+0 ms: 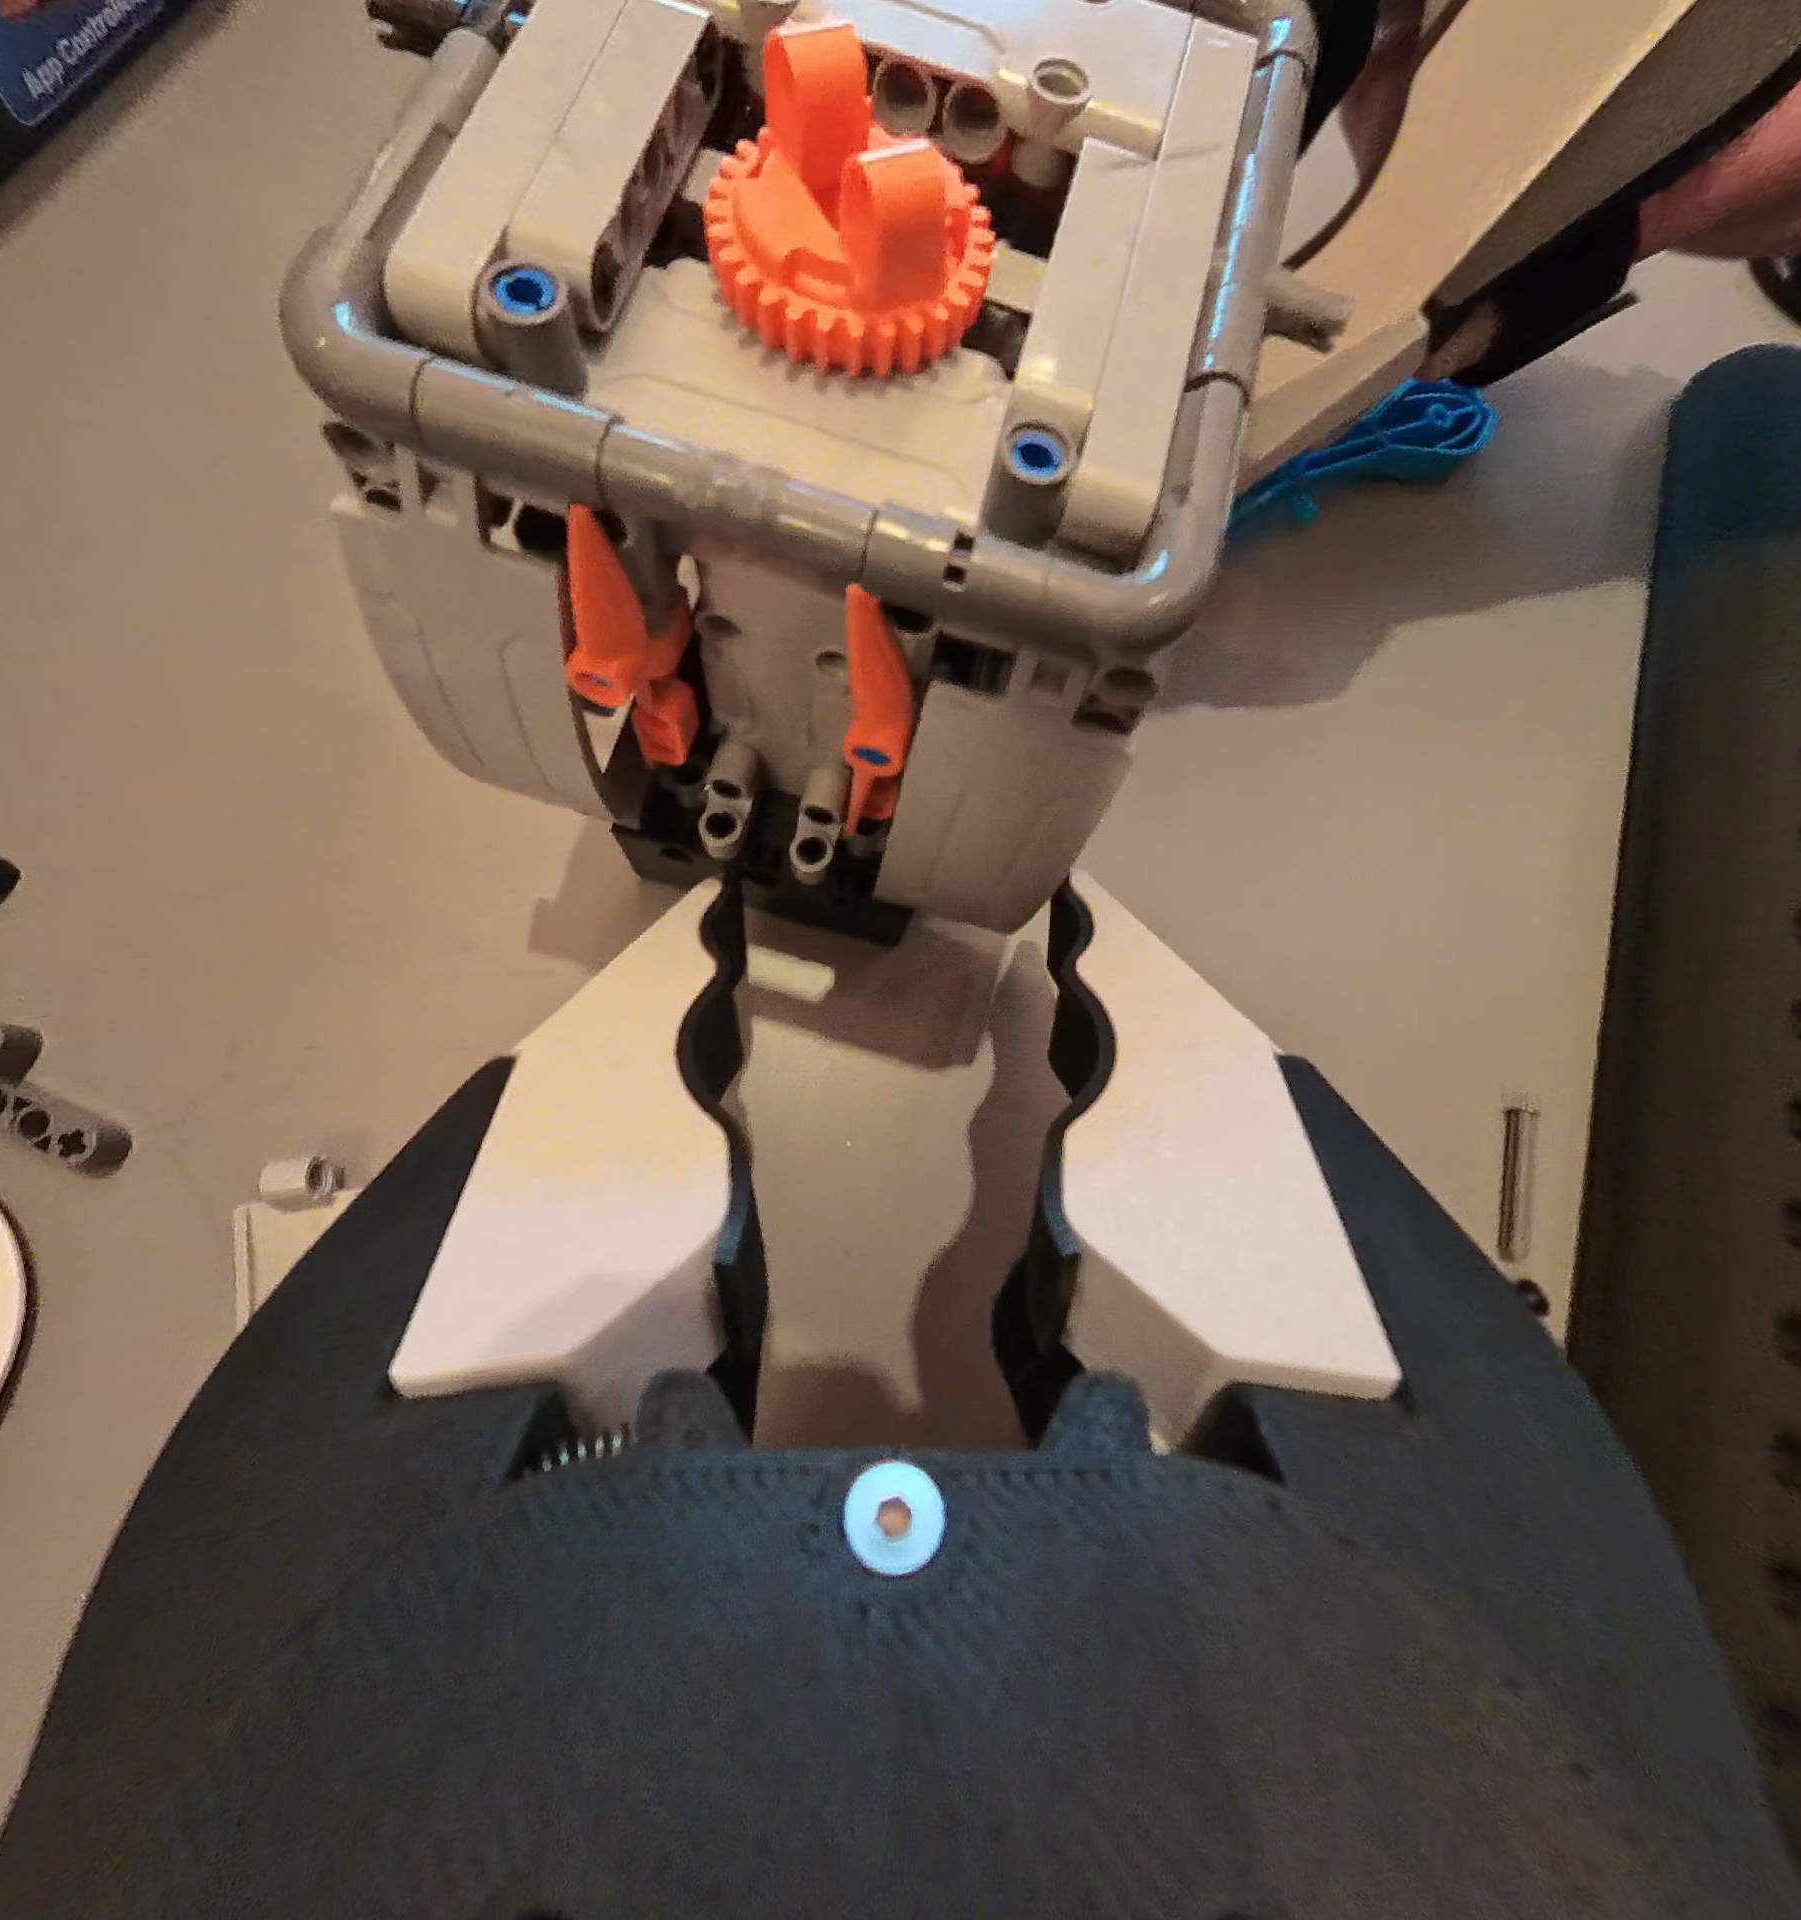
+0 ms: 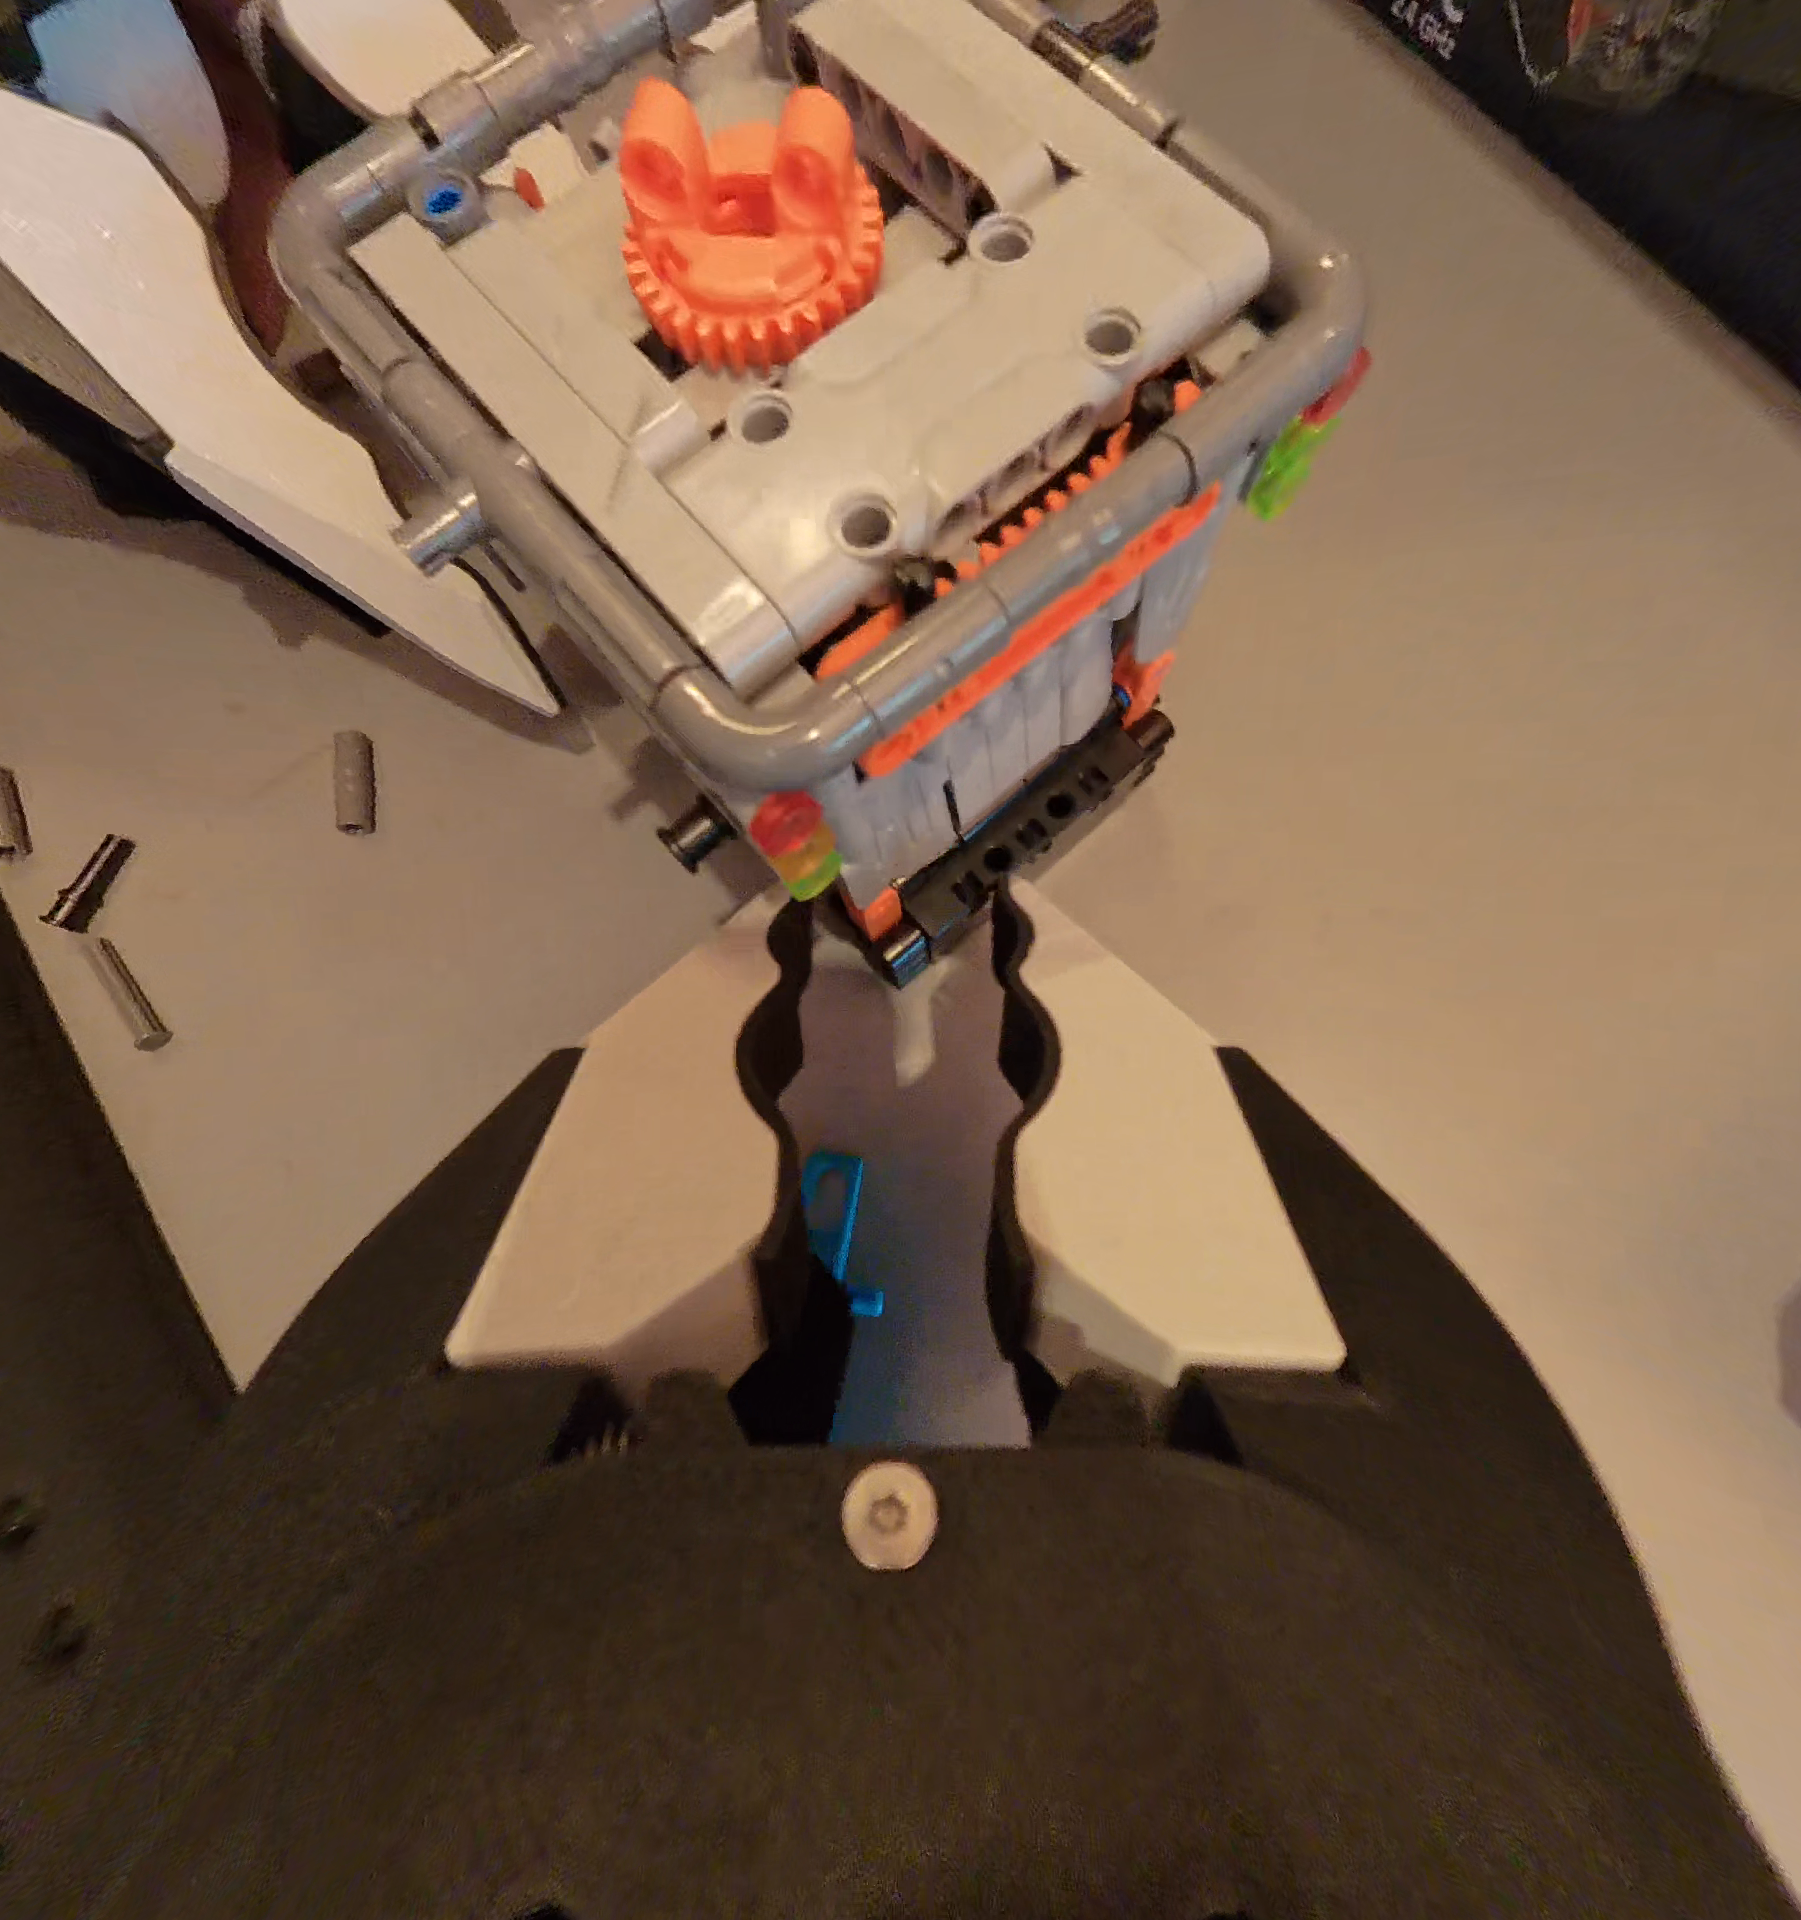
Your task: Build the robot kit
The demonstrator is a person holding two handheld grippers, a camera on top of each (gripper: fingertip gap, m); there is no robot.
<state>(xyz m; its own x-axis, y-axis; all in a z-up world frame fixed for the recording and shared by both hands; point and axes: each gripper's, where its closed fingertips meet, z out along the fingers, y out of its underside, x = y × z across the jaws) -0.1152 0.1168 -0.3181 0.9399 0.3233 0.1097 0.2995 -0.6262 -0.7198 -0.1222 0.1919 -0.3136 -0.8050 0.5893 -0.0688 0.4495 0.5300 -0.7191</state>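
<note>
A grey brick-built model (image 1: pixel 771 436) with an orange gear (image 1: pixel 849 249) on top and orange side pieces stands at the centre of both views. My left gripper (image 1: pixel 894 899) is closed on the model's lower black and white end. My right gripper (image 2: pixel 898 914) is closed on a black holed beam (image 2: pixel 1021 831) at another bottom corner of the model (image 2: pixel 823 416). The right gripper also shows in the left wrist view (image 1: pixel 1395 343), against the model's far right side. The left gripper shows in the right wrist view (image 2: pixel 200 364). I cannot tell whether the model rests on the table.
A blue piece (image 1: pixel 1363 447) lies under the right gripper and shows between its fingers (image 2: pixel 834 1226). Loose grey beam (image 1: pixel 34 1112), connector (image 1: pixel 293 1179), axle (image 1: pixel 1517 1174) and pins (image 2: pixel 354 779) lie on the beige table. A dark perforated mat (image 1: pixel 1758 935) is at the right. Across from one pair of fingers to the other is roughly 8 centimeters.
</note>
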